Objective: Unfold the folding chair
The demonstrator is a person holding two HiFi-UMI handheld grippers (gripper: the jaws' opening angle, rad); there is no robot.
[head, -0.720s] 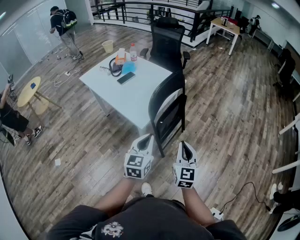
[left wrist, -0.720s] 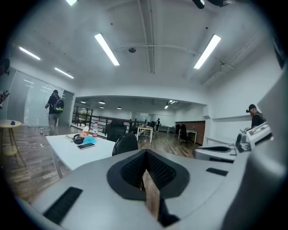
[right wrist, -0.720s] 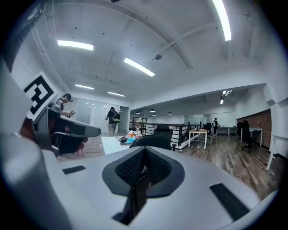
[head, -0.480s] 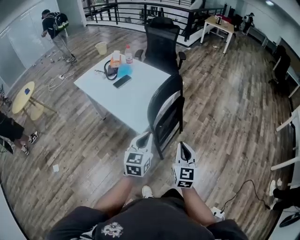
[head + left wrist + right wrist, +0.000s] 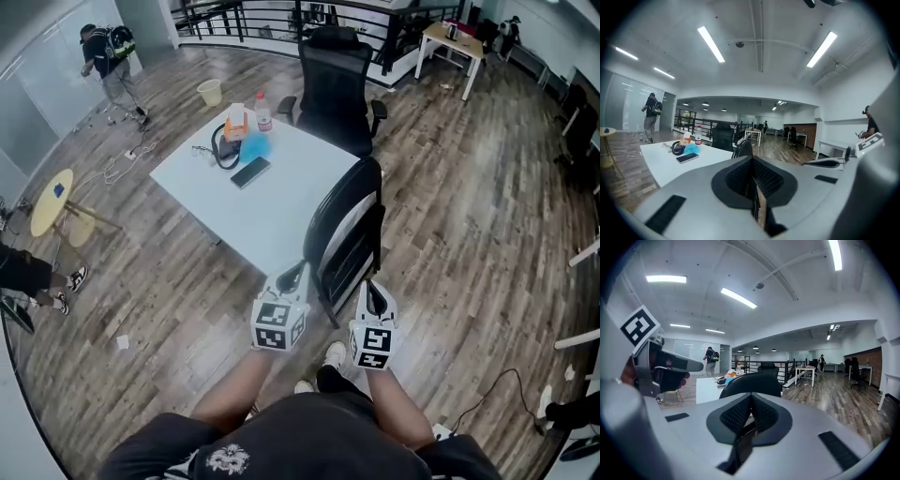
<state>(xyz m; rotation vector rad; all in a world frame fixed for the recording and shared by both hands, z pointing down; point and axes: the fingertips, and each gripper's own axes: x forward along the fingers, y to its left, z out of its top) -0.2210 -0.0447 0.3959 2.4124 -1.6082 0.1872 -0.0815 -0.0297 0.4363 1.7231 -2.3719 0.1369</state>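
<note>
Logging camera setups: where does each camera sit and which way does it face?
Head view: on the head, steeply down at the folding chair and table; forearms, left gripper, right gripper show.
Left gripper view: on that gripper, along its shut jaws toward the table; right gripper at right.
Right gripper view: on that gripper, toward the chair's back; left gripper at left.
All share chair and table.
</note>
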